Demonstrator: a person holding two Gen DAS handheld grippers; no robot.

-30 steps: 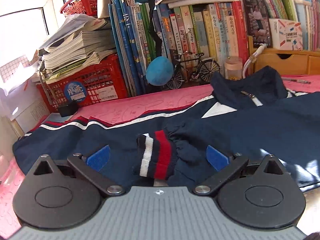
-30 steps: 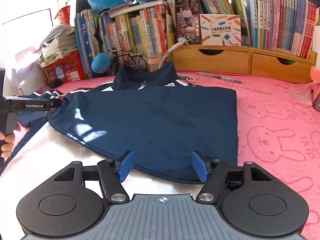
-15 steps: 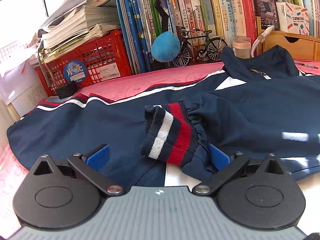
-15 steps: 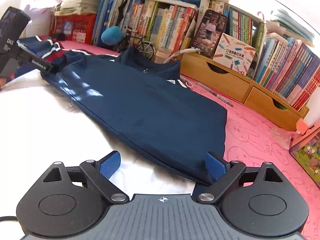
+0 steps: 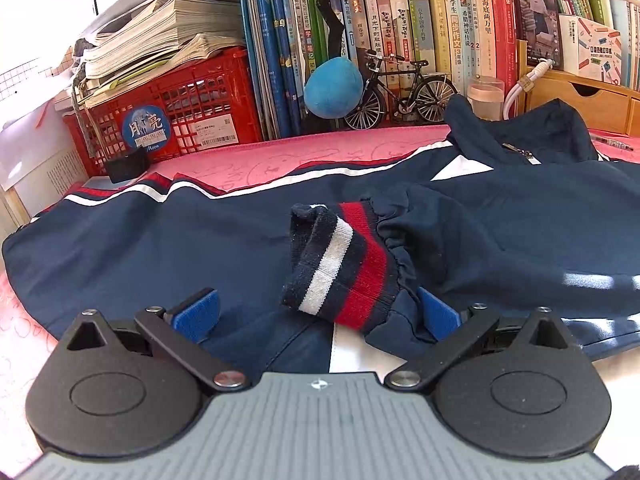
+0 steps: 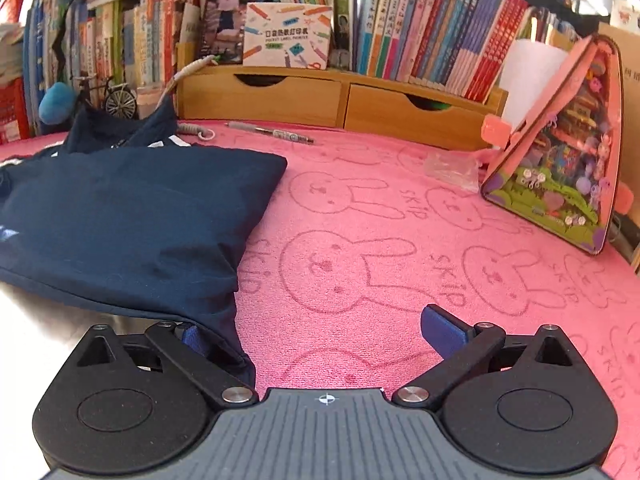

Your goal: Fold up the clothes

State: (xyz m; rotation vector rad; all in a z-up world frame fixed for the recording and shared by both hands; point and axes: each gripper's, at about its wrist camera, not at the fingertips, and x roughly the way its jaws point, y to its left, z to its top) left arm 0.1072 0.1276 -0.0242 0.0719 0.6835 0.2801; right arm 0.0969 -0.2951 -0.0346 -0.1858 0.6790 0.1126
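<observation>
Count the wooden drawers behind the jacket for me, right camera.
2. Left drawer sits just behind the pen and the jacket's collar; right drawer adjoins it, behind bare pink cloth. More could be hidden beyond the pink case.

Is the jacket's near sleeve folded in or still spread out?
Folded in: the striped cuff lies on the jacket body, between the open left gripper fingers.

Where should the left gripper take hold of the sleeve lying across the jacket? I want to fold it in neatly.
Grip the striped cuff: it stands up thick and bunched off the jacket, right between the left gripper's open jaws. Probably come straight forward, low.
</observation>
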